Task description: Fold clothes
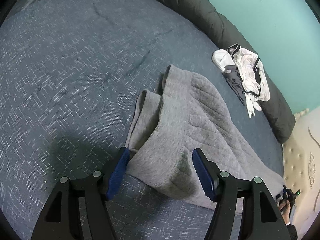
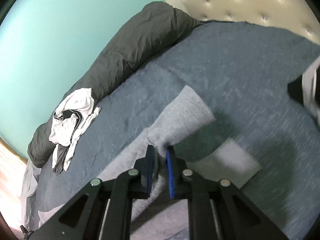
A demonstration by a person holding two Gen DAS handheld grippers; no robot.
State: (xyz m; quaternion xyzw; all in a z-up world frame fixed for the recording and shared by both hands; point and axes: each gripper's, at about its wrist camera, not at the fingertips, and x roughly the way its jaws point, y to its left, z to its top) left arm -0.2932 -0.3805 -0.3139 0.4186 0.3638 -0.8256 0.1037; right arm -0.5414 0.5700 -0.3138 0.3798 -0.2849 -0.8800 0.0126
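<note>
A grey quilted garment (image 1: pixel 186 120) lies partly folded on the blue bedspread (image 1: pixel 70 70). My left gripper (image 1: pixel 159 158) is open just above the garment's near edge, one blue pad on each side of a fold, not holding it. In the right wrist view my right gripper (image 2: pixel 160 154) is shut on a bunched edge of the same grey garment (image 2: pixel 186 108) and holds it lifted off the bedspread (image 2: pixel 230 60). The view is motion-blurred.
A pile of white and dark clothes (image 1: pixel 244 74) lies at the bed's far edge, also in the right wrist view (image 2: pixel 70 116). A dark rolled duvet (image 1: pixel 210 16) runs along the teal wall (image 2: pixel 50 30). A tufted cream headboard (image 2: pixel 250 4) stands at the bed's end.
</note>
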